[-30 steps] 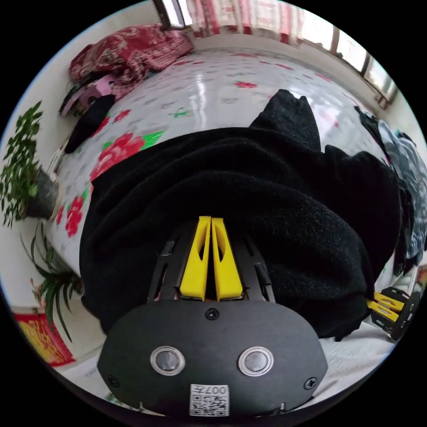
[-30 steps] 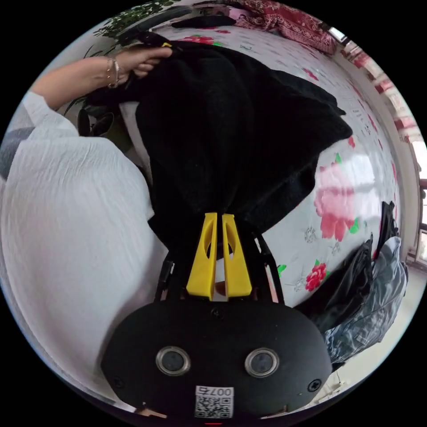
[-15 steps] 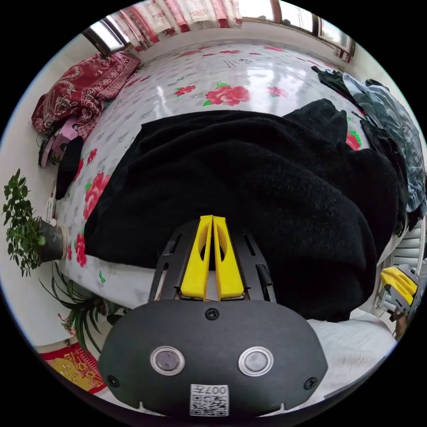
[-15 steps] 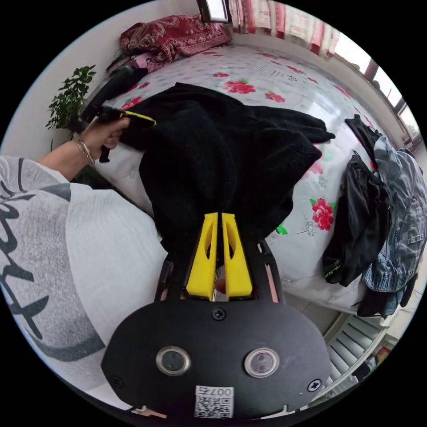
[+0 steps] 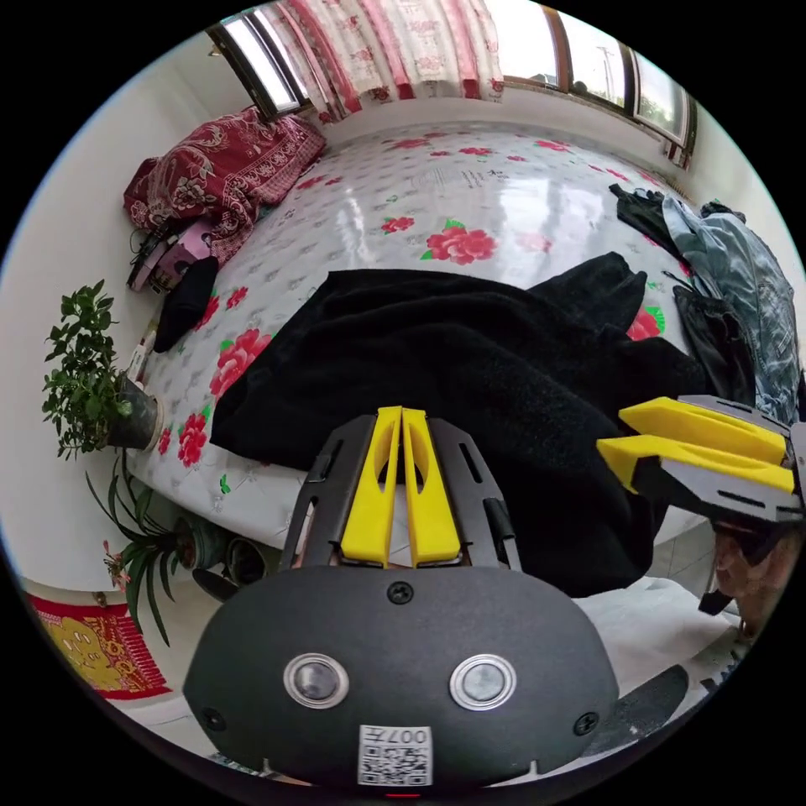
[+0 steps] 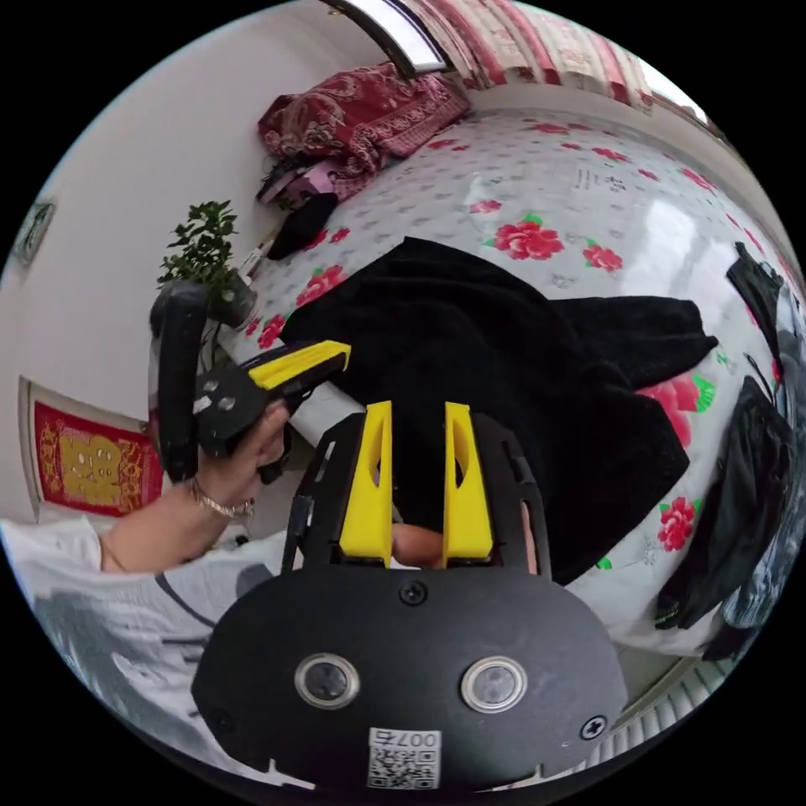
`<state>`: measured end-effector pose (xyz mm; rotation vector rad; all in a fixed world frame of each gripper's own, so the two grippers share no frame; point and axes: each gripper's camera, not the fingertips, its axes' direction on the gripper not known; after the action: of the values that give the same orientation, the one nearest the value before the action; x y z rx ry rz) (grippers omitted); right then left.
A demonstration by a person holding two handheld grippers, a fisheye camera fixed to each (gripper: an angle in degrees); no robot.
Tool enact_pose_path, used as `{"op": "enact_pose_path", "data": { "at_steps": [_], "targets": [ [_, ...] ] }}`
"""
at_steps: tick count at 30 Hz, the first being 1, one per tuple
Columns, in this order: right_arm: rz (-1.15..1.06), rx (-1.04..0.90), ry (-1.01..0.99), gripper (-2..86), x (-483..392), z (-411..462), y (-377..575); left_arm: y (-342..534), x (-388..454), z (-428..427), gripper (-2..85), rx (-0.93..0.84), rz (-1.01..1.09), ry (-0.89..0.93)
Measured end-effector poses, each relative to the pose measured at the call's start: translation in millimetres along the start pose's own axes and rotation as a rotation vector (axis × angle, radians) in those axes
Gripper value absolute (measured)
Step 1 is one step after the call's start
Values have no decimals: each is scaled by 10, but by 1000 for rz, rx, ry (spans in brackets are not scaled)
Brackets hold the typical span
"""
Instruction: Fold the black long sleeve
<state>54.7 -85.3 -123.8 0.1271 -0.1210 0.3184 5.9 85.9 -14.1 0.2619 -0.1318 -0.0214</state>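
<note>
A: Left gripper view: left claw [image 5: 400,413] has its jaws closed together, gripping nothing. Black long sleeve [image 5: 470,369] lies bunched on the floral bed [image 5: 470,193], its near edge hanging off.

B: And the right claw [image 5: 617,435] there?

A: Jaws slightly parted, empty.

B: Right gripper view: right claw [image 6: 416,409] parted, nothing held, just above the garment [image 6: 504,361]. Left claw [image 6: 342,353] closed, in a hand [image 6: 248,457].

left gripper [image 5: 401,417] jaws together, right gripper [image 6: 418,411] jaws parted
</note>
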Motion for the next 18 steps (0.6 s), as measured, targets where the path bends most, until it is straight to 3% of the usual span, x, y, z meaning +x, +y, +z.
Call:
{"op": "enact_pose_path", "data": {
  "at_steps": [5,10,18],
  "targets": [
    [129,-33,245,38,-211,-4,-206,77,84,-129,-10,36,-72,-33],
    [117,-16,110,33,-264,-163,-205,146,144,-115,-10,26,-113,-37],
    [72,-10,202,10,-324,-195,-229,295,192,-32,-10,27,-134,-58]
  ]
}}
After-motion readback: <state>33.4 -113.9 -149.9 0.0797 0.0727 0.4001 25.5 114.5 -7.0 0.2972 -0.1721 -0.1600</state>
